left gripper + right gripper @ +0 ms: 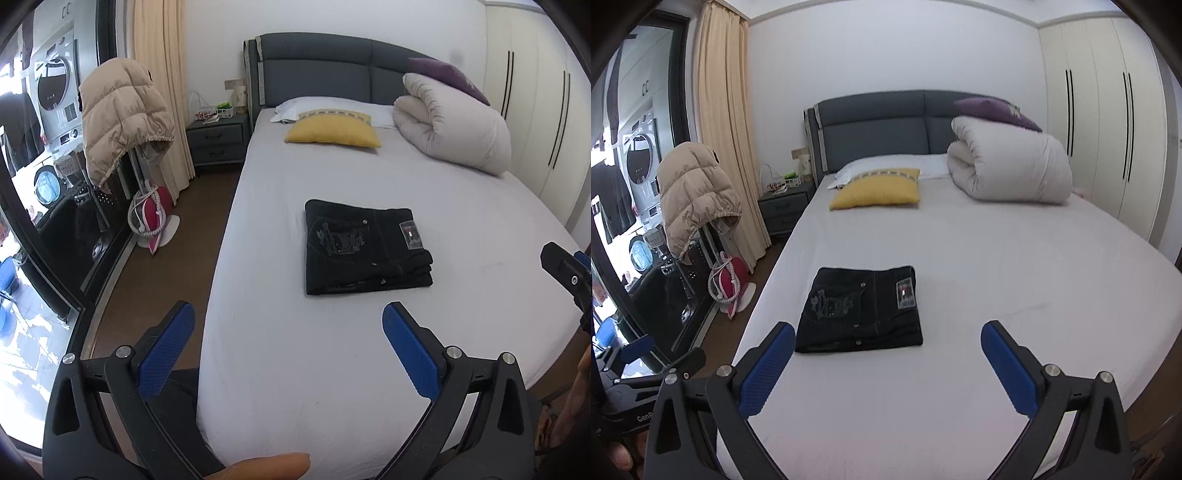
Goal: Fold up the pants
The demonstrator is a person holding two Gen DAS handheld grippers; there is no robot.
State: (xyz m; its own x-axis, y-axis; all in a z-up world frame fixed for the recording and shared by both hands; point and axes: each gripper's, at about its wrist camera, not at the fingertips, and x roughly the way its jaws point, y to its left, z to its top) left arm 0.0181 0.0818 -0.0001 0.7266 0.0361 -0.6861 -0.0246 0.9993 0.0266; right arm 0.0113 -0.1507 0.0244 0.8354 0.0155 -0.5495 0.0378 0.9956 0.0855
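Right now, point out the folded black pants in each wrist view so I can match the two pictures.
Left wrist view: the folded black pants lie on the white bed sheet, centre-right, beyond the open left gripper.
Right wrist view: the folded black pants sit left of centre, just beyond the left finger of the open right gripper.
Shared landmark: the yellow pillow near the headboard, beyond the pants.

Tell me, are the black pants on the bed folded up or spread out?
Folded. The black denim pants lie as a compact rectangle with stacked layers at one edge.
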